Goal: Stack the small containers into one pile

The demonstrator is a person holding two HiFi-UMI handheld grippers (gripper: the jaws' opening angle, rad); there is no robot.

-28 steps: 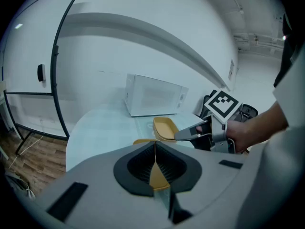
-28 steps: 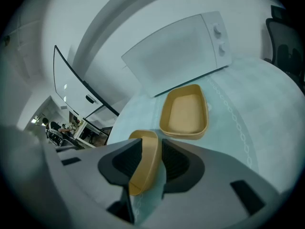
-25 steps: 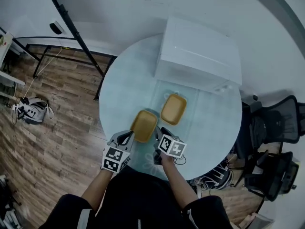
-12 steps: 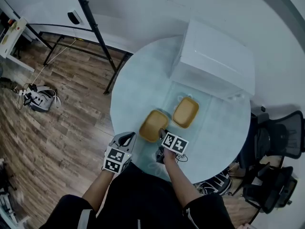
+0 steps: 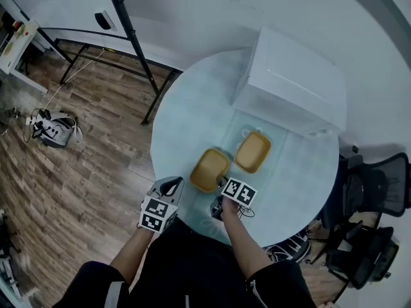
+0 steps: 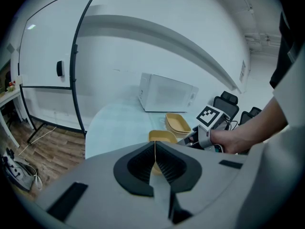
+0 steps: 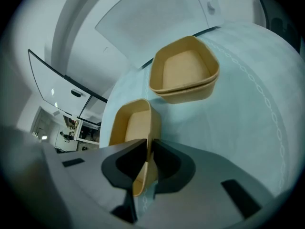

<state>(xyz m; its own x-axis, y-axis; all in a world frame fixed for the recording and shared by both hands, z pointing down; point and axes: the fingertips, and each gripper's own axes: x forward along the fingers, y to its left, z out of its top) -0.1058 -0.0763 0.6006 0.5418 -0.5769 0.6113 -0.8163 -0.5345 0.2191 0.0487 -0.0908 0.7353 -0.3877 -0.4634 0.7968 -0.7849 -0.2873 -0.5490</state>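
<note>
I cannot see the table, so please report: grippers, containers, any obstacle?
Status: right gripper closing on the near container, wall between jaws. Left gripper shut, empty, held back. Far container stands apart; nothing between the two.

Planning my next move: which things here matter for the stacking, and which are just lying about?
Job: near container; far container; right gripper, jaws closing on the near container's wall; left gripper, shut.
Lying about: white box; office chairs; whiteboard.
</note>
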